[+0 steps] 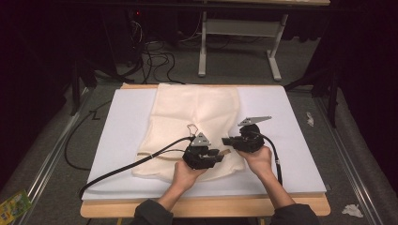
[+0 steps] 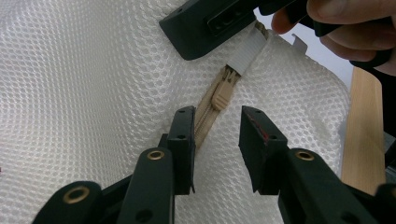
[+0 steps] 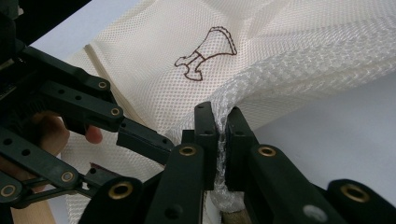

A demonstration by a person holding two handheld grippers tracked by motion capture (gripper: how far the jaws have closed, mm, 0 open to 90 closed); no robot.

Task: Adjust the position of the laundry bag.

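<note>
A cream mesh bag [image 1: 187,117] lies flat on a white board [image 1: 122,126]. Its beige zipper slider [image 2: 223,93] sits just beyond my left gripper [image 2: 212,126], whose jaws stand apart on either side of the zipper track, not pressing it. In the high view the left gripper [image 1: 219,154] points right, at the bag's lower right corner. My right gripper [image 3: 223,116] is shut on a bunched fold of the mesh bag [image 3: 154,51] at the zipper's end. It faces the left one [image 1: 227,140], and its jaw shows at the top of the left gripper view, above a grey tab [image 2: 245,51].
The white board rests on a wooden table [image 1: 202,207]. A brown emblem [image 3: 205,53] is stitched on the bag. The left gripper's cable [image 1: 126,166] trails across the board to the left. Floor cables [image 1: 157,61] and a table frame [image 1: 239,28] lie behind.
</note>
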